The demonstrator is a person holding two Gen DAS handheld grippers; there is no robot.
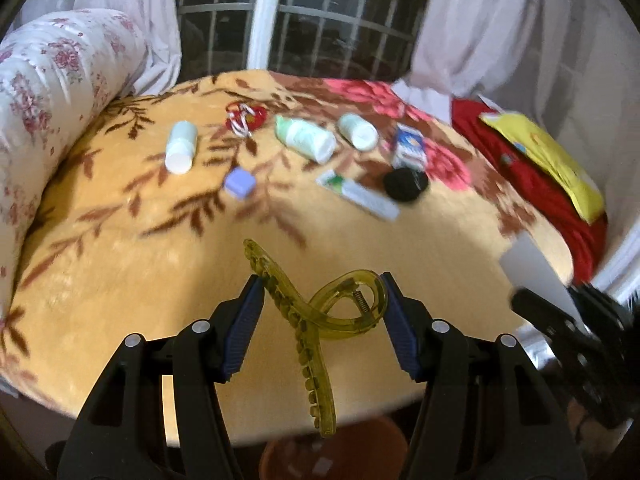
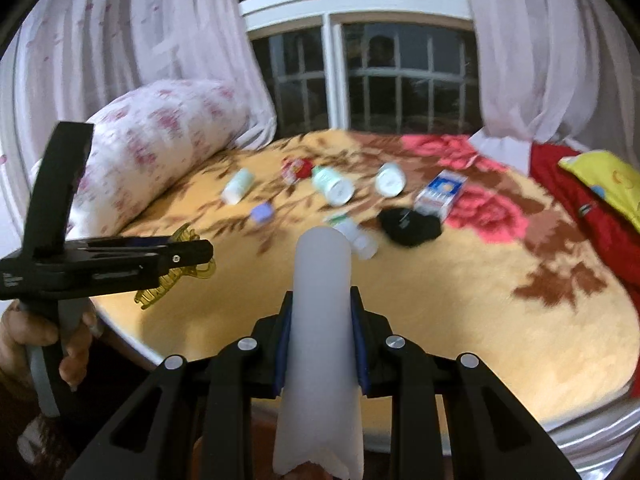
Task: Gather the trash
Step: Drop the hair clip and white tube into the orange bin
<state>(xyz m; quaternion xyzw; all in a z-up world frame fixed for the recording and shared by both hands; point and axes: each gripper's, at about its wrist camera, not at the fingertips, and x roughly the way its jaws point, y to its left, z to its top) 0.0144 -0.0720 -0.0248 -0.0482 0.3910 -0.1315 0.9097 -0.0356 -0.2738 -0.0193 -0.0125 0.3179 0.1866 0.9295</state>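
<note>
Trash in hand: a translucent olive-green plastic hair claw point(image 1: 316, 320), light, stiff and brittle, is sitting clamped in the left gripper point(image 1: 322, 312) jaws across its looped handles. The right gripper point(image 2: 320, 340) jaws are squeezing a frosted white, thin-walled plastic tube point(image 2: 322, 320) at mid-length, which looks light and slippery.

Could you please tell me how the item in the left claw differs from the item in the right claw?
The hair clip is translucent olive-green; the white tube is frosted and opaque.
The hair clip is curved and toothed; the white tube is a smooth straight cylinder.
The left claw stands wide around the hair clip; the right claw is clamped narrow on the white tube.
Both are held above the blanket.
</note>
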